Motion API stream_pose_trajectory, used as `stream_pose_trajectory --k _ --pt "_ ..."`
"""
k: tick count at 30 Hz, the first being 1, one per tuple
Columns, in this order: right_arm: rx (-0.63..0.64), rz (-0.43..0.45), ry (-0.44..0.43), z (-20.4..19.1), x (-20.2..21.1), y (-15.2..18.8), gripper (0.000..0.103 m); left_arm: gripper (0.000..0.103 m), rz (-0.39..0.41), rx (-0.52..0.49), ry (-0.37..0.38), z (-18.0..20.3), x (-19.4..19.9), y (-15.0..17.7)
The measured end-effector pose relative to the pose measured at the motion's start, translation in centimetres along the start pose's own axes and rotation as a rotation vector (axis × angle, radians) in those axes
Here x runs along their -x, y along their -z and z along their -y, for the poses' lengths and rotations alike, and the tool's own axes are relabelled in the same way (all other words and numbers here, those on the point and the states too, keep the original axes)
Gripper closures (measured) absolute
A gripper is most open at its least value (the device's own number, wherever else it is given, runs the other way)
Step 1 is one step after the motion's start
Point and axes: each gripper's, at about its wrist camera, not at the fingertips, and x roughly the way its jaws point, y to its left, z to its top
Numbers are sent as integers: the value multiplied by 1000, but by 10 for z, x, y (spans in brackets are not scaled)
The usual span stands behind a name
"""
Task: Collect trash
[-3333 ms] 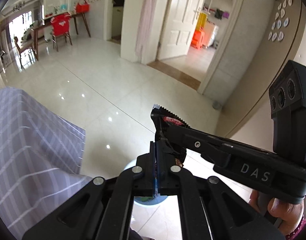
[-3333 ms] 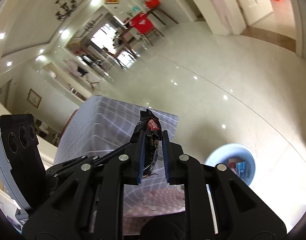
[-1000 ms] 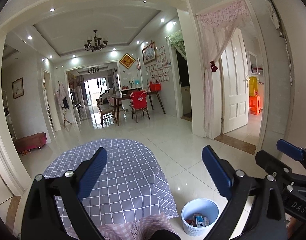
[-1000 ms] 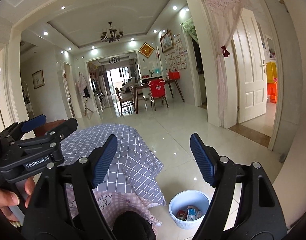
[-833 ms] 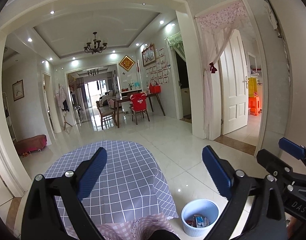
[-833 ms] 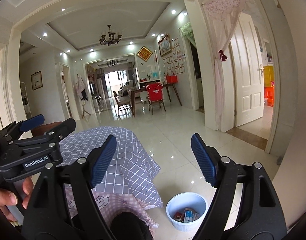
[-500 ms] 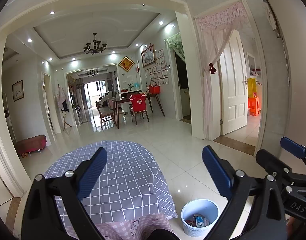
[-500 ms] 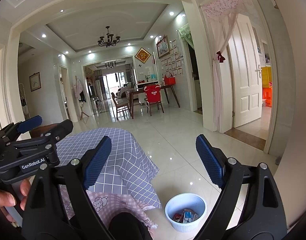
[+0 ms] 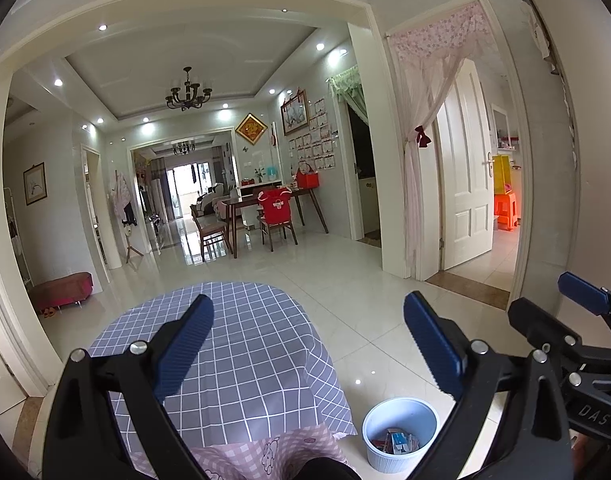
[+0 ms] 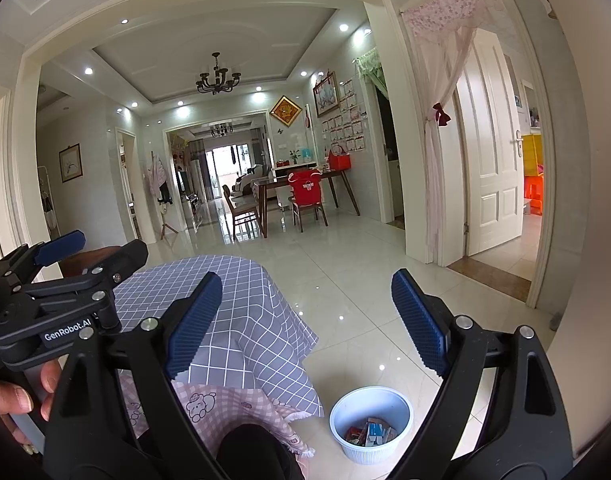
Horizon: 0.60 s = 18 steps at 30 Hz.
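A white bin [image 9: 399, 432] stands on the floor by the table's right side, with several wrappers [image 9: 397, 440] in it; it also shows in the right wrist view [image 10: 371, 422]. My left gripper [image 9: 307, 340] is open and empty, held above the table. My right gripper [image 10: 305, 316] is open and empty, held level with it. The right gripper's body shows at the right edge of the left wrist view [image 9: 577, 344]. The left gripper's body shows at the left of the right wrist view [image 10: 57, 300], held by a hand.
A round table with a grey checked cloth [image 9: 241, 352] over a pink cloth [image 10: 209, 404] sits below both grippers. Glossy tiled floor [image 9: 369, 320] runs to a dining table and chairs [image 9: 265, 216]. A white door [image 9: 465, 188] and wall stand to the right.
3.3 s ago both grippers were shut on a dark wrapper near the bin. Now both are open and empty. Over the last second they have barely moved.
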Motion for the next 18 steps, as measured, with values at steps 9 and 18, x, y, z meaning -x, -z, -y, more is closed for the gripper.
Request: stream_pose_trajectory --k 9,18 --pt "0 -1 0 0 0 0 18 9 2 -3 7 1 -1 0" --pt "0 -1 0 0 0 0 18 9 -1 -9 11 0 -1 3"
